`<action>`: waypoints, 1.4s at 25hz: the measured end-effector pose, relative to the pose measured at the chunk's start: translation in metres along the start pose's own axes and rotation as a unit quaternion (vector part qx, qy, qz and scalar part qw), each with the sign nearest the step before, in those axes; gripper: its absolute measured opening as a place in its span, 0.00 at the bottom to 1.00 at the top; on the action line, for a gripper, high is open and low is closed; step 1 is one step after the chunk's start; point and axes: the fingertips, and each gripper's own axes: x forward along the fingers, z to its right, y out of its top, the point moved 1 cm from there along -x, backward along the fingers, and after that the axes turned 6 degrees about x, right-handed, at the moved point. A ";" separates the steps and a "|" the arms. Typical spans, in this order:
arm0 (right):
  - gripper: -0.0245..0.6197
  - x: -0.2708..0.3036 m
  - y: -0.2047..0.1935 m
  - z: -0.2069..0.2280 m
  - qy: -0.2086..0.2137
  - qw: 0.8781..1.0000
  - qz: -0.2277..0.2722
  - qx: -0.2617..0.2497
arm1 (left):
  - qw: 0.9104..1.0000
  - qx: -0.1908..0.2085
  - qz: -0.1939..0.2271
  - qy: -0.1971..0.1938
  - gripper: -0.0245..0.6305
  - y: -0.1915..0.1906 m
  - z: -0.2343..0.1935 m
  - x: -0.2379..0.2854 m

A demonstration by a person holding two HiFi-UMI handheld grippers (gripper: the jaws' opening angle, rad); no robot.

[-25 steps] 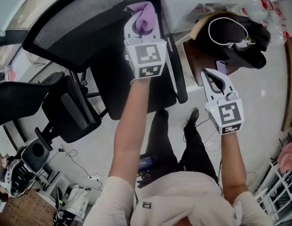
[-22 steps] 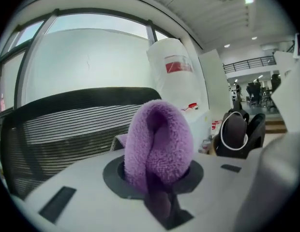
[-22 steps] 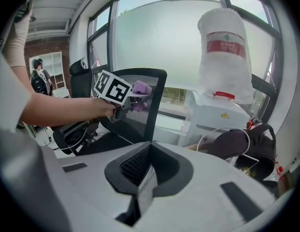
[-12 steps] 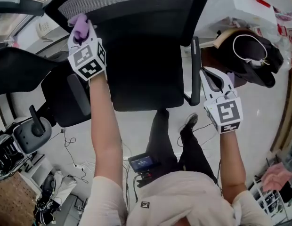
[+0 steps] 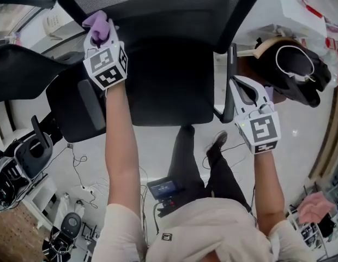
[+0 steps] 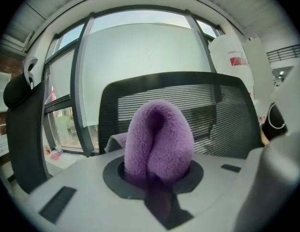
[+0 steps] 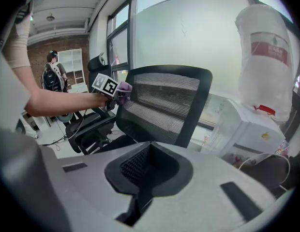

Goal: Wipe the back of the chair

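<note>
I have the left gripper (image 5: 99, 33) raised to the chair back (image 5: 158, 4), its jaws clamped on a folded purple cloth (image 6: 157, 139) so that a rounded wad sticks out ahead of them as the wiping face. From the right gripper view the cloth sits at the back's left edge, high up, and looks to be touching the frame there. I judge that a sensible start for a stroke across the mesh.

The right gripper (image 5: 240, 86) hangs low and idle just beside the chair's right armrest (image 5: 230, 81), well apart from the cloth. Its jaws are closed together with nothing between them, and 1 gripper is enough for wiping.

The back is a black frame with a grey ribbed mesh panel, rounded at the corners, leaning over the dark seat (image 5: 169, 91). The mesh looks springy, so I'd press lightly. I can't make out any dirt on it from here.
</note>
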 end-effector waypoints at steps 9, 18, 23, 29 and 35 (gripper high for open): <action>0.03 -0.055 -0.053 0.068 -0.064 0.997 -0.011 0.051 | 0.983 0.010 0.050 -0.176 0.15 0.042 0.242 0.009; 0.03 -0.093 -0.086 0.091 -0.089 0.993 -0.015 0.076 | 0.966 0.010 0.068 -0.251 0.15 0.063 0.352 -0.020; 0.03 -0.079 -0.077 0.074 -0.077 0.995 -0.018 0.065 | 0.966 0.059 0.066 -0.242 0.15 0.052 0.320 -0.017; 0.03 -0.045 -0.044 0.040 -0.046 0.998 -0.011 0.031 | 0.990 0.039 0.016 -0.136 0.15 0.001 0.159 0.007; 0.03 -0.013 -0.011 -0.001 -0.008 1.000 -0.003 -0.005 | 0.999 -0.007 -0.033 -0.033 0.15 -0.042 -0.008 -0.010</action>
